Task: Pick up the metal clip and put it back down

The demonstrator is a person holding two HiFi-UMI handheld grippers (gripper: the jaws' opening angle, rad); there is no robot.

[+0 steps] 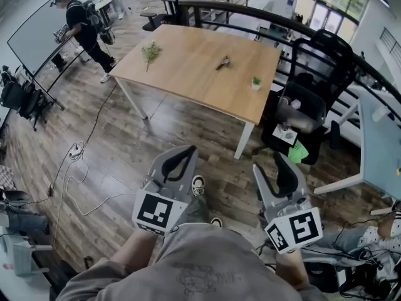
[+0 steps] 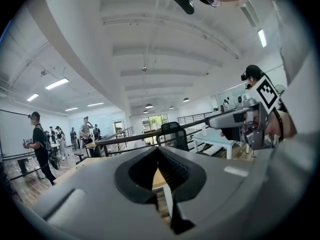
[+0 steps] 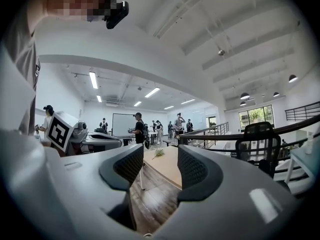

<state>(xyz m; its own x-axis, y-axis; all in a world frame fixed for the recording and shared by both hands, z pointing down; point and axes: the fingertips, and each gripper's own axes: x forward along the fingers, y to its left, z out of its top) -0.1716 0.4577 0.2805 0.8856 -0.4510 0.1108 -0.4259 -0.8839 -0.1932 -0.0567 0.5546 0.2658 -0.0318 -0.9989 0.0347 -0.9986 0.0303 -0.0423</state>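
The metal clip [image 1: 223,62] lies small and dark on the wooden table [image 1: 188,74], toward its far right part. Both grippers hang well short of the table, close to the person's body and above the wood floor. My left gripper [image 1: 186,150] has its jaws meeting at the tips, with nothing between them; in the left gripper view [image 2: 159,154] only a slit of table shows through. My right gripper [image 1: 276,160] stands open and empty; in the right gripper view [image 3: 160,159] the table [image 3: 165,170] shows in the gap. The clip is too small to make out in either gripper view.
A green sprig [image 1: 150,52] and a small potted plant [image 1: 255,82] also lie on the table. Black office chairs [image 1: 304,108] stand to its right by a dark railing [image 1: 263,24]. Cables [image 1: 75,158] trail on the floor at left. A person [image 1: 81,27] stands at far left.
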